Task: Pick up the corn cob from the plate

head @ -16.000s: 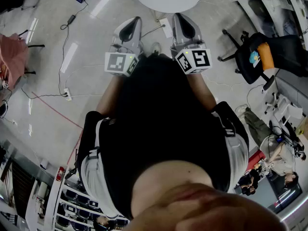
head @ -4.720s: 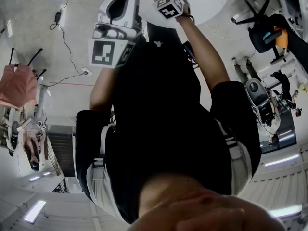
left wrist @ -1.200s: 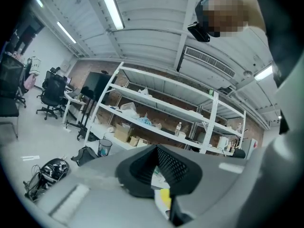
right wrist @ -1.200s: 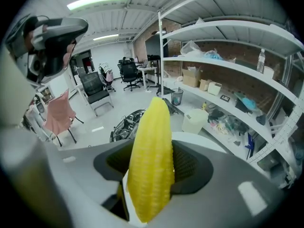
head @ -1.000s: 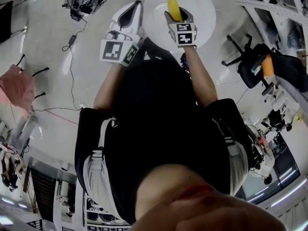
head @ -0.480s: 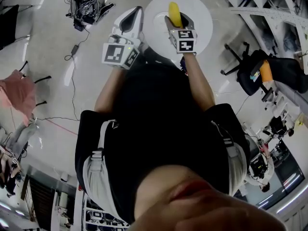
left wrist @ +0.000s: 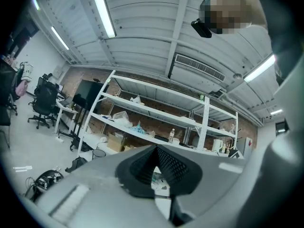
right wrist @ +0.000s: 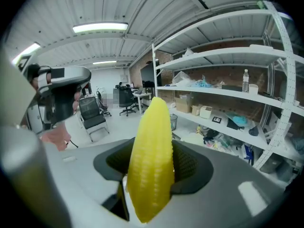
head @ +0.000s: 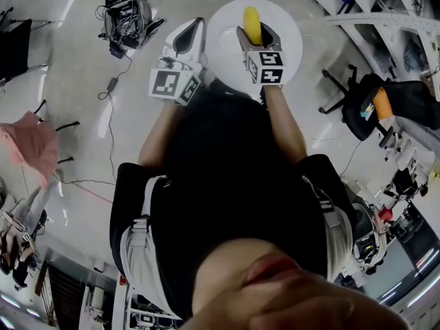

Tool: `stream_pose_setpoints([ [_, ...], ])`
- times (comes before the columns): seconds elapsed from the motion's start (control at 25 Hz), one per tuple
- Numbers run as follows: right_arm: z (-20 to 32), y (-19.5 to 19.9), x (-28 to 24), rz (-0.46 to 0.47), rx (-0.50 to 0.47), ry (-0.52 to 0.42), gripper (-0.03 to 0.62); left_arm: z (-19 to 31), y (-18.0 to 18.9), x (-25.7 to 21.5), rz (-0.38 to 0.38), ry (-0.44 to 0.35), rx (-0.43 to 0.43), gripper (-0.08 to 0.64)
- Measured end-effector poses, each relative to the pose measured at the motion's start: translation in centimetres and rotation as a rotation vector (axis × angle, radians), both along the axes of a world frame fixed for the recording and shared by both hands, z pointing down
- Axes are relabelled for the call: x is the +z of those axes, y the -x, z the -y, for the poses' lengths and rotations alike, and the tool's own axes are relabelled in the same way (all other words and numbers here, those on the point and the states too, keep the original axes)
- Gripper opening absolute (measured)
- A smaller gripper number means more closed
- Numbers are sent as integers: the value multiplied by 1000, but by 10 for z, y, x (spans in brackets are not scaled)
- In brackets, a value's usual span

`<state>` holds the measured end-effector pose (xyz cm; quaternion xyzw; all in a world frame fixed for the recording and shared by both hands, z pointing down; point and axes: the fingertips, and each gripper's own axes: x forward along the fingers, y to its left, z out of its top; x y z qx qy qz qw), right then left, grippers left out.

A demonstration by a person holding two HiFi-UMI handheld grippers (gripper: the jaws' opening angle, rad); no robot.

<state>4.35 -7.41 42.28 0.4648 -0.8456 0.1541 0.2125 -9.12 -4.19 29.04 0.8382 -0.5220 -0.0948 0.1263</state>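
The corn cob (right wrist: 151, 158) stands pinched between the two jaws of the right tool (right wrist: 153, 167). It is gripped by its thick lower part, the dark pads pressing it from either side, while its tapered end rises clear beyond the jaw tips. In the head view the same cob shows as a short yellow bar sticking out past that tool, which is held out in front of the person's chest. There the cob lies within the outline of the round white counter (head: 285, 29), but how high above the counter it sits cannot be told from that view. The right gripper view adds what the head view lacks: the rows of kernels, and the cob nearly upright in the frame. Behind the cob it shows white shelving (right wrist: 228, 91) loaded with boxes and an office chair (right wrist: 92, 118) standing on the pale floor (right wrist: 118, 127). The left tool (head: 187, 36) is held beside the right one, just off the counter's left rim in the head view, with its marker cube toward the person. Its own view shows its jaws pressed together with nothing between them. Only a small opening is left at the pad hollows, and shelves beyond are seen through it, under a ceiling with long strip lights (left wrist: 102, 11).
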Motion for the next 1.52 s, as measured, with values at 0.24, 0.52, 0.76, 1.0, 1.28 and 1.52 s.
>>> stream_pose_setpoints([
  [0.24, 6, -8, -34, 49, 24, -56, 250, 2, -9, -4, 6, -10, 23, 2],
  [0.52, 10, -14, -79, 117, 46, -134, 250, 6, -14, -11, 13, -25, 34, 2],
  [0.76, 2, -21, -124, 169, 62, -263, 250, 8, -17, -11, 13, -22, 46, 2],
  [1.0, -8, -29, -141, 248, 69, -289, 252, 10, -25, -13, 16, -26, 56, 2],
  [1.28, -8, -29, -139, 246, 70, -279, 252, 13, -27, -14, 21, -24, 57, 2],
  [1.52, -2, -30, -136, 247, 65, -277, 252, 17, -30, -12, 25, -22, 57, 2],
])
